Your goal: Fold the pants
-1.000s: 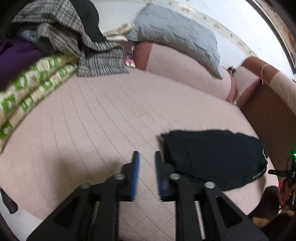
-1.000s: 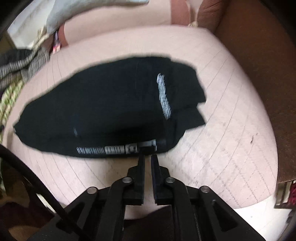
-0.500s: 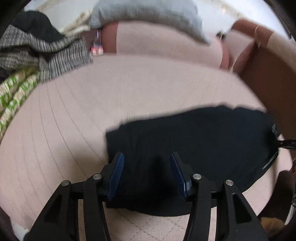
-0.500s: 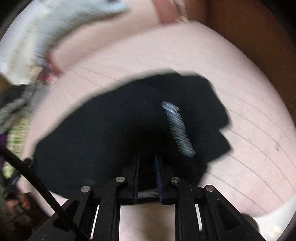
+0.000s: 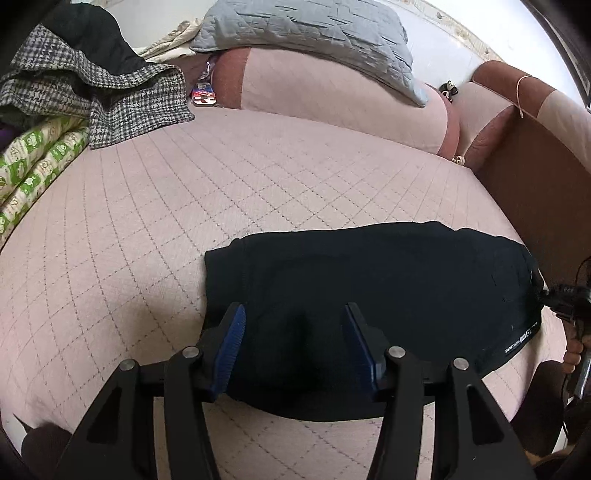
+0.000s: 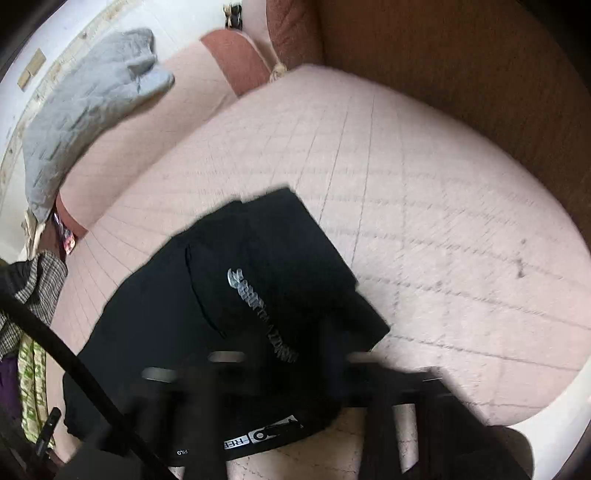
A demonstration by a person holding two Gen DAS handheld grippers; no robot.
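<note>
Black pants lie folded on the pink quilted bed, with a white-lettered waistband at the right end. My left gripper is open, its blue-padded fingers spread over the pants' left near edge, holding nothing. In the right wrist view the pants show white lettering and a waistband label. My right gripper is heavily blurred over the pants' near edge; its jaws seem apart, but I cannot tell for sure.
A houndstooth garment pile and a green-patterned blanket lie at the left. A grey quilted pillow rests on the pink bolster at the back. A brown headboard bounds the right side. A black cable crosses the right wrist view.
My left gripper opened wide and moved right over the pants' left end. My right gripper, shut a second ago at the waistband, swung over the pants and now looks blurred and wider.
</note>
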